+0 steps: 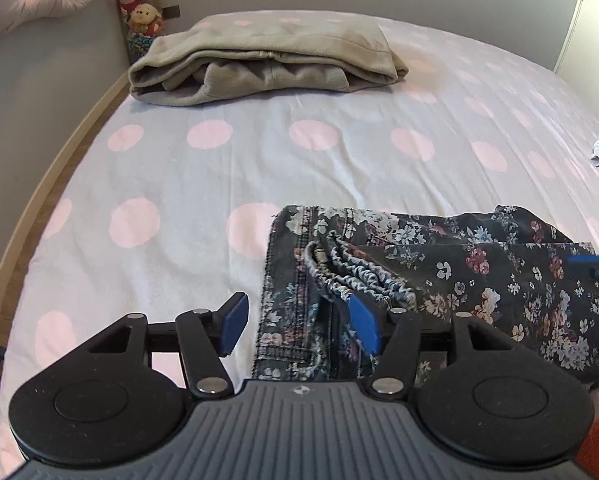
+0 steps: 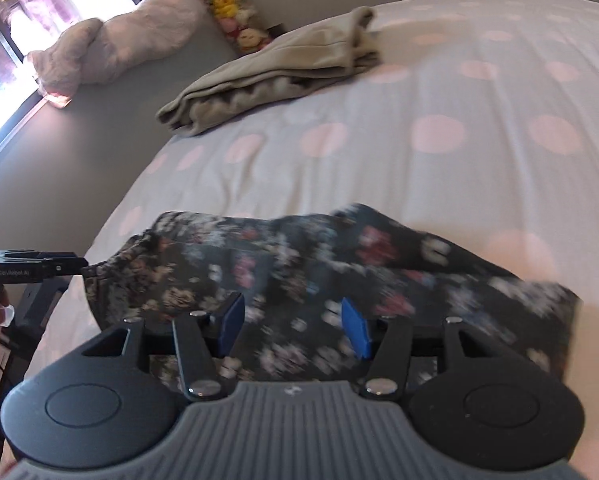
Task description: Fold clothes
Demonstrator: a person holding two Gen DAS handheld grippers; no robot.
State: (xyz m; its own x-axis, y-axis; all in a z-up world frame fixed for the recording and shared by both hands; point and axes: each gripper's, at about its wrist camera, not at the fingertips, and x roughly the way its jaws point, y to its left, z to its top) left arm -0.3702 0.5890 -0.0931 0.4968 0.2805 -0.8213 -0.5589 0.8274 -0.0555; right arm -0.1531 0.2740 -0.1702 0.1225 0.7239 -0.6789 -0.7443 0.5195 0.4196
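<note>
Two garments sit on the polka-dot bedsheet (image 1: 259,160): a folded beige hoodie (image 1: 265,64) at the far side by some plush toys (image 1: 141,0), and floral jeans (image 1: 439,280) up close. Nothing lies between them. Left gripper (image 1: 299,326) has its jaws spread, straddling the jeans' left edge by the waistband. Right gripper (image 2: 293,328) is also spread wide, hovering over the blurry floral fabric, not pinching anything.
</note>
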